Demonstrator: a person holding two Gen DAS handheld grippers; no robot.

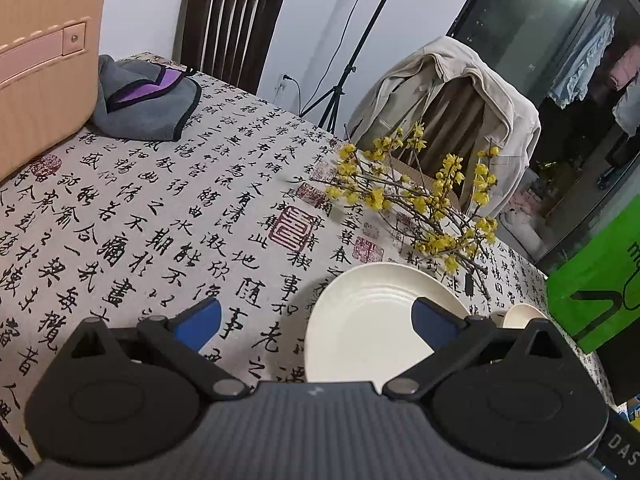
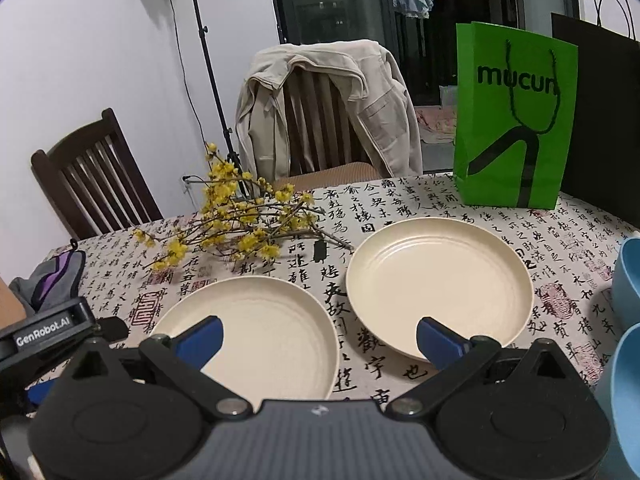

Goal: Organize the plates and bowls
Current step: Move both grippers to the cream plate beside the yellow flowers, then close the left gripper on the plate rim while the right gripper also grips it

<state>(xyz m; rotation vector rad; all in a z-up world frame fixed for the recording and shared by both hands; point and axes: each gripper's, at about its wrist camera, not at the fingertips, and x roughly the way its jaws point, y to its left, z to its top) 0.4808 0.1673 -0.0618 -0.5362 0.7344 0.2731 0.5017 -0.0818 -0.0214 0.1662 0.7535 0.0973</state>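
Plates lie ahead of us: with both grippers spread wide and empty, our right gripper [image 2: 318,338] sits between left plate [image 2: 256,320] and right plate [image 2: 440,280], nearer than our left gripper [image 1: 316,320].

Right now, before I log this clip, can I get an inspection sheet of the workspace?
Surface: table under a calligraphy-print tablecloth.
Job's things: two cream plates side by side, apart: left plate, right plate; blue bowls at the right edge, partly out of view.
Clutter: yellow flowering branches behind the plates; grey and purple cloth; green paper bag upright, with a black bag beside it.
Grippers: left tongs open, holding nothing, over the left plate's edge; right tongs open, holding nothing, near both plates.
Cables: one cord hanging along the light stand.
Surroundings: two wooden chairs, one draped with a beige jacket; dark glass door.
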